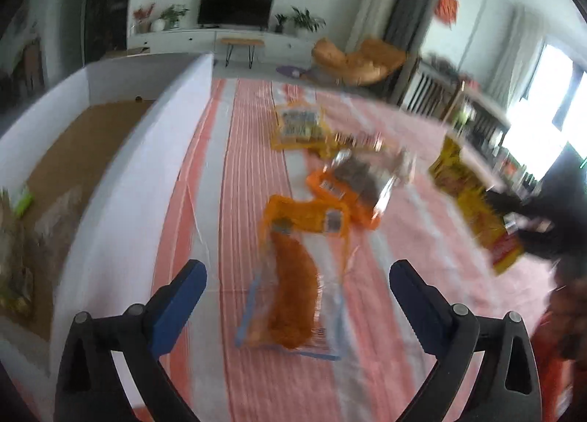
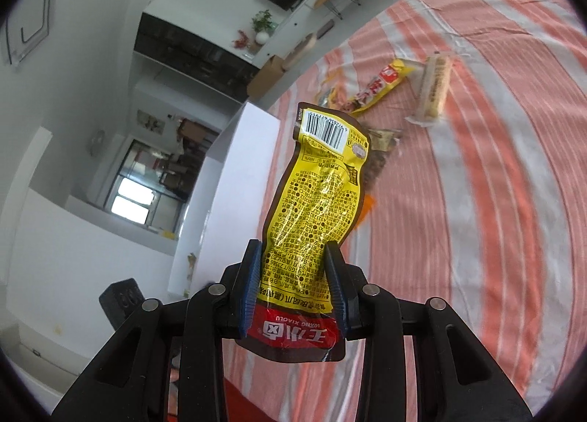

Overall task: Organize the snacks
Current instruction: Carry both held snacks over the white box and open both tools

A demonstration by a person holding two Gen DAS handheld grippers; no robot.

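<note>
The right gripper [image 2: 293, 277] is clenched on a yellow snack packet [image 2: 315, 198], its long axis running straight out from the fingers. The left gripper [image 1: 298, 284] hangs released over an orange snack bag [image 1: 293, 297] on the striped tabletop [image 1: 385, 348], the white box [image 1: 121, 180] lying left (probably the packet's destination).

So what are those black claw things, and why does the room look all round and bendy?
They are grabbers that a person holds, one in each hand. Each has a small camera with a very wide lens, which bends the room. One picture is from the left gripper: it is open and empty, above a clear packet of orange snacks lying on a striped cloth. More snack packets lie further off, and a white box stands beside the cloth. The other picture is from the right gripper, pinching a yellow snack packet.
</note>
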